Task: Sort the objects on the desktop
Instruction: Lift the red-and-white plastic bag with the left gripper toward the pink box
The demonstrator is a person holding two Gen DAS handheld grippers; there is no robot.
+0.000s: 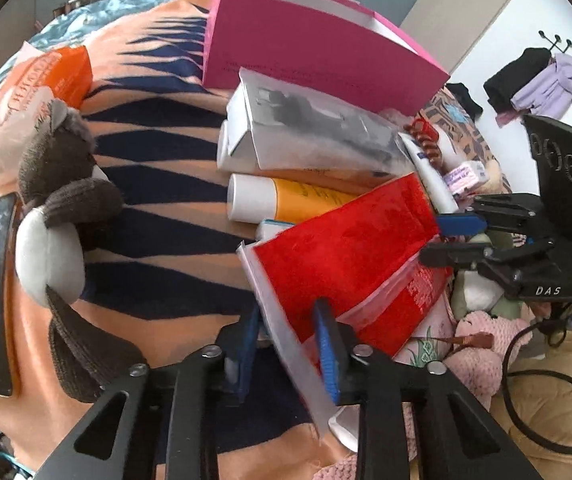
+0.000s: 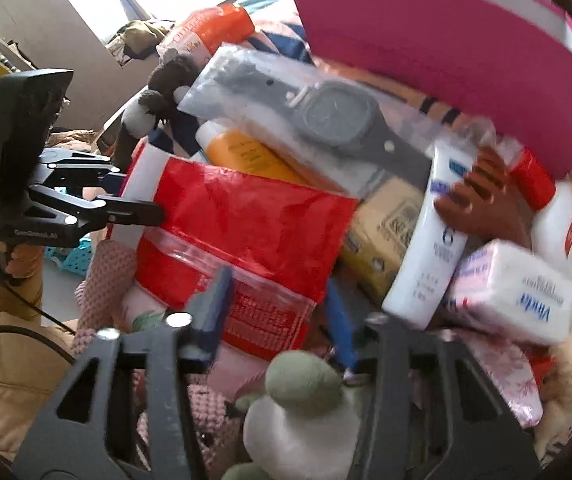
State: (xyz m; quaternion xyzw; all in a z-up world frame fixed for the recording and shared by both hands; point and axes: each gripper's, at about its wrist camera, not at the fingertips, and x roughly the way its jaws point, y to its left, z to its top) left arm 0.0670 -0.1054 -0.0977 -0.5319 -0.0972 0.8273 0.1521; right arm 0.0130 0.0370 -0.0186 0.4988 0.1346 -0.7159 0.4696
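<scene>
Honestly barely started: left gripper (image 1: 286, 344) pinches the red pouch (image 1: 346, 256), right gripper (image 2: 274, 304) gapes empty (pile (image 1: 310, 152) still jumbled, 0 sorted).

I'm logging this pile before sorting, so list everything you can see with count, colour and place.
book: 1, pink, back of pile
watch bag: 1, clear with grey watch, atop pile
orange tube: 1, white cap, under watch bag
red pouch: 1, front of pile
white tube: 1, right of pouch
hair claw: 1, brown, on white tube
tissue pack: 1, white, far right
grey plush: 1, left on blanket
orange packet: 1, far left
blanket: 1, peach and navy, underneath
left tongs: shut on red pouch
right tongs: open, at pouch's edge
</scene>
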